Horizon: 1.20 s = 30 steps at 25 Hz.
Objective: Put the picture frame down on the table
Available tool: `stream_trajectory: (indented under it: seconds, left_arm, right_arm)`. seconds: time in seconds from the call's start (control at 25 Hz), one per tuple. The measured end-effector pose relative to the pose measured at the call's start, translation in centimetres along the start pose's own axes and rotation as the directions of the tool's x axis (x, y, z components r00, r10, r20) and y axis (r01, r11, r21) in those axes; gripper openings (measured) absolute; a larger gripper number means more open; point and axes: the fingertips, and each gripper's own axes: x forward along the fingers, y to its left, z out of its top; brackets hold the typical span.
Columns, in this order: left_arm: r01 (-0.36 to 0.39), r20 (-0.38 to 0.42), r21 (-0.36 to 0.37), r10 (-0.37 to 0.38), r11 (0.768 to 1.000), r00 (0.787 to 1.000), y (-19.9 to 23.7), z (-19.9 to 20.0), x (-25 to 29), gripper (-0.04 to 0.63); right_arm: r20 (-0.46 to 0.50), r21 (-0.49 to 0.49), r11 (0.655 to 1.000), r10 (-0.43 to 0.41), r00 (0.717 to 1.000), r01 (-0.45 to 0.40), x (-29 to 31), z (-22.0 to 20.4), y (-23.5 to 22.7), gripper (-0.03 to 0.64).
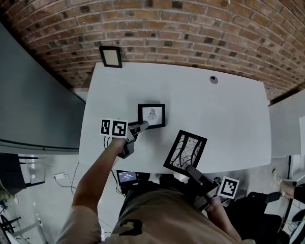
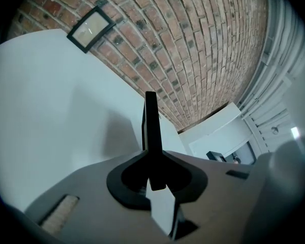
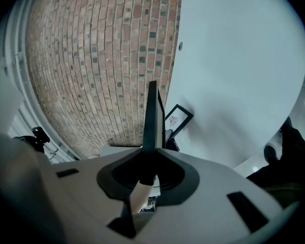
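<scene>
The left gripper (image 1: 141, 126) has its jaws closed on the lower left corner of a small frame (image 1: 151, 116) that sits over the middle of the white table (image 1: 223, 121), its drawing facing up toward the head camera. In the left gripper view that small frame (image 2: 151, 131) runs edge-on as a thin black strip between the gripper's (image 2: 153, 179) jaws, and whether it touches the tabletop cannot be told. The right gripper (image 1: 191, 170) is clamped on the near edge of a large frame (image 1: 185, 149), which is tilted at the table's near edge (in the right gripper view it (image 3: 152, 116) is also seen edge-on between the jaws). A third frame (image 1: 111, 56) stands at the far left corner against the brick wall (image 1: 193, 19). A little round object (image 1: 213, 79) lies near the far edge.
</scene>
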Motion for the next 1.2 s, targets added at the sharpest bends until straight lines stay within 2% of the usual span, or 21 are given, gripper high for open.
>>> stream_trajectory:
  seconds: [0.24,0.76,0.92,1.08,1.2]
  left_arm:
    - [-0.008,-0.009,-0.046,0.007,0.999,1.0,1.3,0.7,0.3,0.044]
    - [-0.174,-0.06,0.005,0.174,0.985,0.983,4.6,1.2,1.0,0.082]
    - [-0.242,-0.086,0.05,0.246,0.969,0.966,5.8,1.5,1.0,0.114]
    - [-0.321,-0.113,0.115,0.333,0.94,0.936,7.3,1.4,0.8,0.148]
    - [-0.35,-0.115,0.14,0.367,0.926,0.923,7.8,1.3,0.8,0.16]
  right_arm:
    - [-0.005,0.011,1.0,-0.007,1.0,0.007,0.1,0.0,-0.2,0.057]
    - [-0.018,0.026,1.0,-0.004,1.0,0.004,0.1,0.1,-0.7,0.057]
    - [-0.029,0.028,1.0,-0.007,1.0,0.007,0.3,0.1,-0.8,0.057]
    - [-0.04,0.026,1.0,0.004,0.999,-0.003,0.5,0.1,-0.7,0.057]
    - [-0.049,0.024,1.0,0.012,0.999,-0.011,0.4,0.0,-0.5,0.057]
